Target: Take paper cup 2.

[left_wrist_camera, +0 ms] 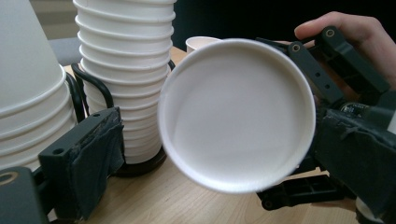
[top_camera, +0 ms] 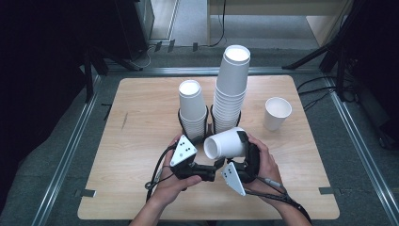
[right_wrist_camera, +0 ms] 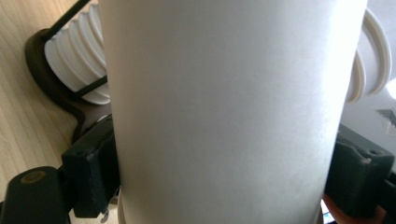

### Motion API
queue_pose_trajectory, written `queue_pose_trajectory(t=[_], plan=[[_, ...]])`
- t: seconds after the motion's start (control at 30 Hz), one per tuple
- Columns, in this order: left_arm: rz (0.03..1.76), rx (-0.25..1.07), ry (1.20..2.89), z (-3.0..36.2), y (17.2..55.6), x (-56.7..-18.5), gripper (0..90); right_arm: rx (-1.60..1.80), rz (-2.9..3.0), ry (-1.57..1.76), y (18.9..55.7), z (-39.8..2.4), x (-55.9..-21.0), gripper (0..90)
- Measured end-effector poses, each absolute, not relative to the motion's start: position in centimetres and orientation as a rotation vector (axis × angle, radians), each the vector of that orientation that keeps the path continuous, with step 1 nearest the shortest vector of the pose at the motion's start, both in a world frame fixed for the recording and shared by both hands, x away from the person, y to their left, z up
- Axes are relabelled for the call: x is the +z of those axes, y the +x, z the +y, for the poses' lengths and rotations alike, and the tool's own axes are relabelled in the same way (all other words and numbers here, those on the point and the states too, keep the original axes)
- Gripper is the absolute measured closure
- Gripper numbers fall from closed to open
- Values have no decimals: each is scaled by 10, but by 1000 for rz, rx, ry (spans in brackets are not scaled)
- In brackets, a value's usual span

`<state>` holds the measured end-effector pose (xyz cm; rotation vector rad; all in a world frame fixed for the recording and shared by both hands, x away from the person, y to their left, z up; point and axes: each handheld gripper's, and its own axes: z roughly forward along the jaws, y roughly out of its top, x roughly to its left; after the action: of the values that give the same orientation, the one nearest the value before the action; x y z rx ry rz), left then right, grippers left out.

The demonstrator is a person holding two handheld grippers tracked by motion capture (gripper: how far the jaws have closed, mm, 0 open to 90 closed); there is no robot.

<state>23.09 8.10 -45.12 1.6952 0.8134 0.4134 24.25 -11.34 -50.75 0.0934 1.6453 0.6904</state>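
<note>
The right tool [top_camera: 240, 153] grips a white cup [top_camera: 226, 142] across its side, one pad on either wall, and holds it lying level above the surface [top_camera: 141, 188] with its mouth toward the left tool [top_camera: 207, 170]. In the left gripper view the cup's [left_wrist_camera: 238, 114] open rim sits between the left tool's [left_wrist_camera: 219, 154] jaws, which stand wide; the pads [left_wrist_camera: 95, 158] do not press on it. Just behind the cup stand a short stack [top_camera: 192, 110] and a tall stack [top_camera: 231, 89] of cups in black holders. A single cup [top_camera: 276, 113] stands upright to the right, well apart.
</note>
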Motion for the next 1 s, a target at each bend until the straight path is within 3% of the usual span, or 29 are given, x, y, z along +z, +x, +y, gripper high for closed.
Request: queue_pose_trajectory(t=[0.67,1.0], plan=[[804,366,1733,79,231,-451,64,713,1643,-2,234,-105,-511,119],[801,362,1754,77,230,-451,171,729,1641,0,233,-104,-510,119]])
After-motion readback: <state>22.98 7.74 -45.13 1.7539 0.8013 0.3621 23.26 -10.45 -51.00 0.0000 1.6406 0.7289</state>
